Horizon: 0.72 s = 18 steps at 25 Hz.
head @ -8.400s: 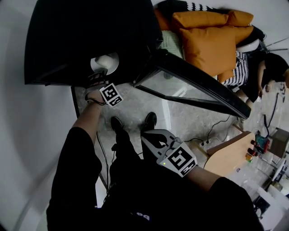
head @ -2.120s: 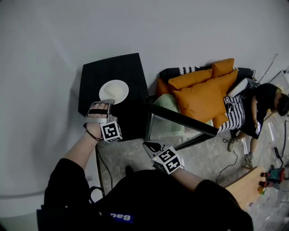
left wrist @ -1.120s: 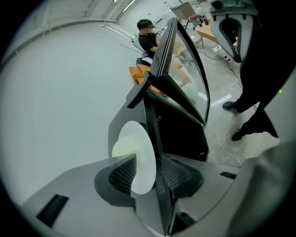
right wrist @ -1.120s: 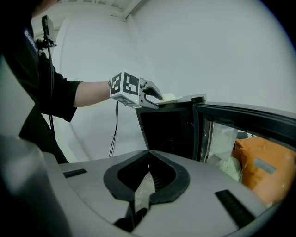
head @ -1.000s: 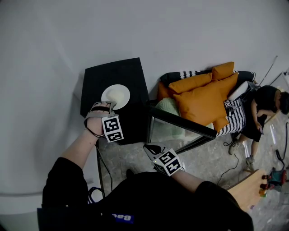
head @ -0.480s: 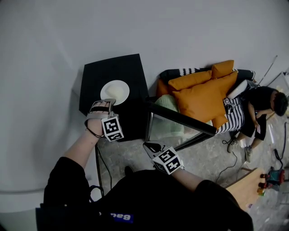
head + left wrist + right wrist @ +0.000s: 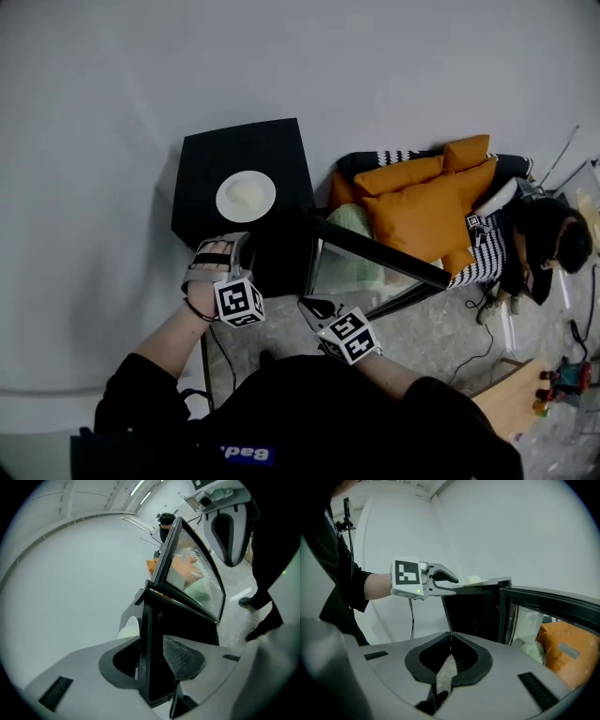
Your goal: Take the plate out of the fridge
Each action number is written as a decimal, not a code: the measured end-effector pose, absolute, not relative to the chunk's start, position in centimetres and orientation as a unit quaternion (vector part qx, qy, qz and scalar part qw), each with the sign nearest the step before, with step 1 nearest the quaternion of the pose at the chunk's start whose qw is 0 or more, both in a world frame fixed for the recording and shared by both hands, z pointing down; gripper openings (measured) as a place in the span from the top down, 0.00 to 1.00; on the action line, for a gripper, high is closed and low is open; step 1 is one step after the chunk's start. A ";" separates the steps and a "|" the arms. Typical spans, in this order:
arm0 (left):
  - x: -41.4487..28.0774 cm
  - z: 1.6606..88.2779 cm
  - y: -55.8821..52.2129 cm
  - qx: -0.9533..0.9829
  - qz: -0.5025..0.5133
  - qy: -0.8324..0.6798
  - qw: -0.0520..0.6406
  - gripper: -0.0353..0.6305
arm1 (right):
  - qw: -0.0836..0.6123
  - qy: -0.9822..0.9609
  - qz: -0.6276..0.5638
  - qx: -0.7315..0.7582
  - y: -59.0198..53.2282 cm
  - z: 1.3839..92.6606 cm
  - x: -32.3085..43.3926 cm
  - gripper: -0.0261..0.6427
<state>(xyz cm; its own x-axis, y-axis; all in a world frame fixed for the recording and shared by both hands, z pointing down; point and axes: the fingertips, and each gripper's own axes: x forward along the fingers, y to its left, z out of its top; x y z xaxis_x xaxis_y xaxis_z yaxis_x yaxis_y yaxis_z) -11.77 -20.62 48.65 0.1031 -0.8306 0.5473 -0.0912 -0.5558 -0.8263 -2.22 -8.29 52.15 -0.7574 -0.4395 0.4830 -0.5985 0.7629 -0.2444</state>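
The plate is out of the fridge. It lies flat on the black top of the fridge, a little toward the top's front edge, and nothing touches it. In the right gripper view its pale rim shows on that same top, just beyond the tips of the other tool.

The left gripper hangs at 6 o'clock from the plate, near it but apart. Its fingers stand moderately apart with nothing between them. Through the gap, only the fridge's dark front corner shows, farther off.

The right gripper is at about 4 o'clock from the left one, held low and close to the person's body. Its fingers are pressed together and grip nothing.

The glass door stands swung wide at 3 o'clock of the fridge. Past it, at 2 o'clock, orange cushions are piled on a sofa. A seated person is at the far right.

Judged from how things lie, the named job looks finished: the plate is out, set down and free. The task sentence asks for nothing more. The one loose end on show is the open door. If shutting it is wanted, the empty left tool is the nearer to the fridge, and either tool could push the door round.
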 end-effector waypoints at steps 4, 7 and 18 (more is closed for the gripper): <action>-10.6 49.1 -17.2 -0.707 -0.538 0.375 0.266 0.72 | 0.205 -0.918 0.193 0.279 -8.3 52.1 -2.6 0.95; -9.7 50.9 -14.9 -0.734 -0.513 0.396 0.204 0.72 | 0.204 -0.920 0.188 0.277 -8.5 52.1 -2.9 0.95; -9.1 53.2 -10.3 -0.782 -0.459 0.418 0.060 0.78 | 0.199 -0.926 0.181 0.264 -8.2 51.7 -4.0 0.95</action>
<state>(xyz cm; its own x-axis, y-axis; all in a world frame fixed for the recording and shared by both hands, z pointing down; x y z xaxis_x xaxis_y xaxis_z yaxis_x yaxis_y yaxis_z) -9.14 -10.34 53.16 0.2291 -0.7088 0.6672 -0.5981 -0.6433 -0.4780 -3.98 -8.18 51.69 -0.7814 -0.4167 0.4646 -0.5608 0.7954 -0.2299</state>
